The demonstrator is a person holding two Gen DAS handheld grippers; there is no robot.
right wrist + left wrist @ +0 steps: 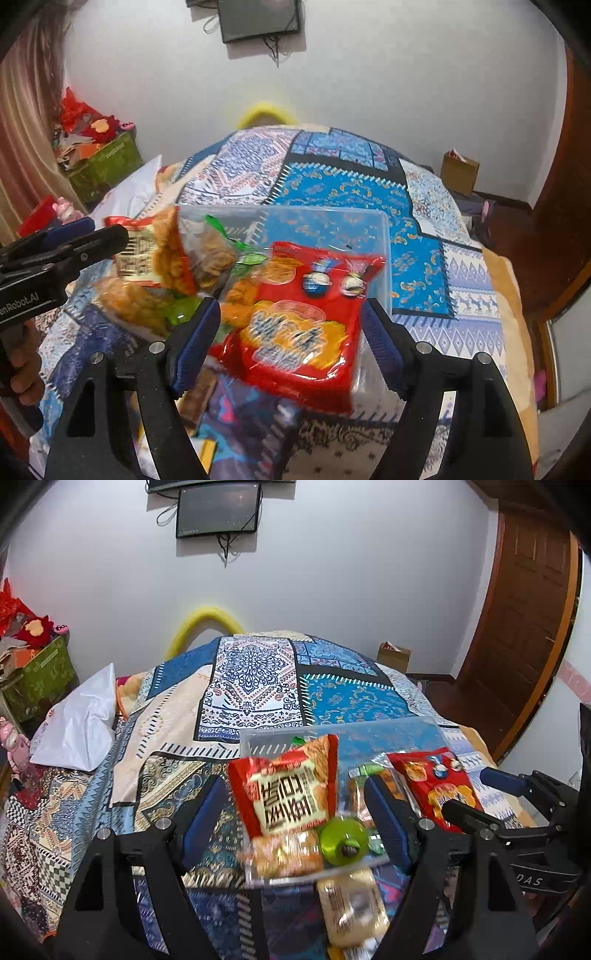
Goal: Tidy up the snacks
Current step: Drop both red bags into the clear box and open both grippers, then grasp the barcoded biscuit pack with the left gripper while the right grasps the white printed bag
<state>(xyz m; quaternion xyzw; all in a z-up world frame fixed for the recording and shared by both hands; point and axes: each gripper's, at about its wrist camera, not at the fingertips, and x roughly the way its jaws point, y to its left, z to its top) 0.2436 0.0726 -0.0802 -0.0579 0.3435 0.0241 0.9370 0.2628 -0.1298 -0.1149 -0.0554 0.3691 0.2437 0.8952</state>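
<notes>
A clear plastic box [413, 727] sits on a patterned bedspread and holds several snack packs. In the left wrist view a red pack with big black characters [291, 786] stands between my left gripper's [295, 812] wide-open fingers, untouched. A green round snack [343, 840] and an orange pack [284, 853] lie below it. A pale pack [351, 908] lies outside the box, nearer me. In the right wrist view a red noodle-snack pack [306, 321] leans at the box's [380, 229] front edge between my right gripper's [291, 332] open fingers.
The patterned bedspread [255, 675] covers the bed. A white bag [81, 723] lies at its left. A green bin [107, 166] with red items stands by the wall at left. A cardboard box [458, 170] and a wooden door [524, 627] are at the right.
</notes>
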